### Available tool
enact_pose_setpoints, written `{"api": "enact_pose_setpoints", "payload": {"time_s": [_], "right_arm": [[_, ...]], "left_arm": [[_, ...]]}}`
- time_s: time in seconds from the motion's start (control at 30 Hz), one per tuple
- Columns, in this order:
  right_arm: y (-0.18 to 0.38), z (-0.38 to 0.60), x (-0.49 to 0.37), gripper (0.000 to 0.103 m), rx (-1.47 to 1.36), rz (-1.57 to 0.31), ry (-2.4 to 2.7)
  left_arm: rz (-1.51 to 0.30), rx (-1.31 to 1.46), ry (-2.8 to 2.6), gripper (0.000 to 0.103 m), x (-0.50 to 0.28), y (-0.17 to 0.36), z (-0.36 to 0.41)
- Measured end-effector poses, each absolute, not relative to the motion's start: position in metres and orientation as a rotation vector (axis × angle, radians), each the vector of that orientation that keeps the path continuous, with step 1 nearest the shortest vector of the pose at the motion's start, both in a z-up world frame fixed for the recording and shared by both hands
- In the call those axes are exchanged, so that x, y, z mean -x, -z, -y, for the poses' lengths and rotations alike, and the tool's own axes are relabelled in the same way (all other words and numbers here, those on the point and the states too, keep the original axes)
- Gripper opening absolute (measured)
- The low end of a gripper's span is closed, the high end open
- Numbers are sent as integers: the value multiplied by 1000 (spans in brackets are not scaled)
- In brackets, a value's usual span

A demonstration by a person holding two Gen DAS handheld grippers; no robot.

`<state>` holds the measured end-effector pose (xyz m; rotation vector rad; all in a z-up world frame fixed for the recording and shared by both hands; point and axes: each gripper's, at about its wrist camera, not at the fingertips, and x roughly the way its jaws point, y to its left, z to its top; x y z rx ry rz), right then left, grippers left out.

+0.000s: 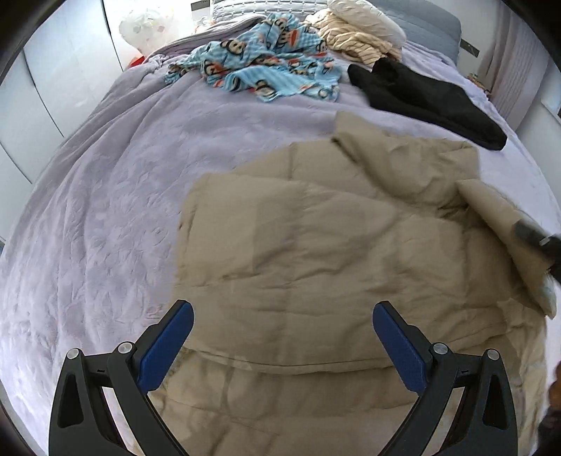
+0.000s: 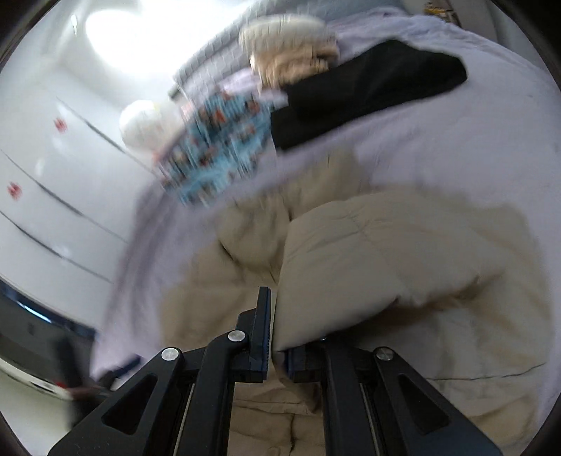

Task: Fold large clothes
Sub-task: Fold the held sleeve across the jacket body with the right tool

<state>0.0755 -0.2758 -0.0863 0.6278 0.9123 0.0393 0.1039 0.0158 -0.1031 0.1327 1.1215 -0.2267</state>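
A large beige padded garment (image 1: 315, 252) lies spread on the lilac bed cover (image 1: 105, 210). My left gripper (image 1: 282, 345) is open and empty, hovering just above the garment's near part. My right gripper (image 2: 277, 336) is shut on a fold of the beige garment (image 2: 368, 252) and lifts it off the rest. In the left wrist view the right gripper (image 1: 540, 242) shows at the right edge, holding a raised flap (image 1: 498, 217). The right wrist view is blurred by motion.
At the bed's far end lie a blue monkey-print garment (image 1: 270, 66), a black garment (image 1: 427, 101) and a cream pile (image 1: 357, 35). White wardrobe doors (image 1: 52, 80) stand to the left. A white bag (image 1: 143, 24) sits near the bed's head.
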Motion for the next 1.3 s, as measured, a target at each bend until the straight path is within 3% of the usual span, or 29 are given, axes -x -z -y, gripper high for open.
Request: {"api": "enact_pose_setpoints", "payload": {"time_s": [0.27, 0.33, 0.37, 0.4, 0.53, 0.7, 0.73, 0.8, 0.87, 1.03, 1.17, 1.27, 1.3], "right_arm": [[164, 261, -70, 12, -671, -1079, 77], [163, 266, -66, 34, -704, -1080, 70], [160, 268, -62, 61, -720, -1076, 64], [151, 270, -58, 77, -733, -1064, 41], [117, 285, -34, 77, -781, -986, 74], [122, 339, -14, 74, -973, -905, 204], [128, 347, -13, 66, -1021, -891, 215], [135, 355, -16, 23, -1071, -891, 224], [127, 349, -27, 15, -1025, -888, 198], [95, 279, -69, 14, -712, -926, -4], [106, 212, -85, 14, -523, -1027, -106], [127, 181, -88, 21, -442, -1124, -123], [133, 175, -87, 30, -419, -1157, -121]], "left_arm": [[-1144, -108, 255, 103, -107, 124, -20], [-1147, -90, 268, 102, -108, 124, -16], [-1150, -84, 277, 102, -109, 124, -14], [-1151, -75, 289, 102, -110, 123, -12], [-1151, -14, 340, 102, -117, 117, -8], [-1136, 19, 338, 102, -124, 112, -10], [-1135, 25, 341, 102, -125, 111, -12], [-1140, 43, 351, 102, -127, 109, -17], [-1136, 68, 369, 102, -129, 104, -24], [-1109, 135, 441, 102, -130, 94, -39], [-1111, 216, 497, 102, -130, 91, -47], [-1125, 268, 547, 102, -132, 92, -46], [-1133, 281, 562, 102, -132, 94, -44]]}}
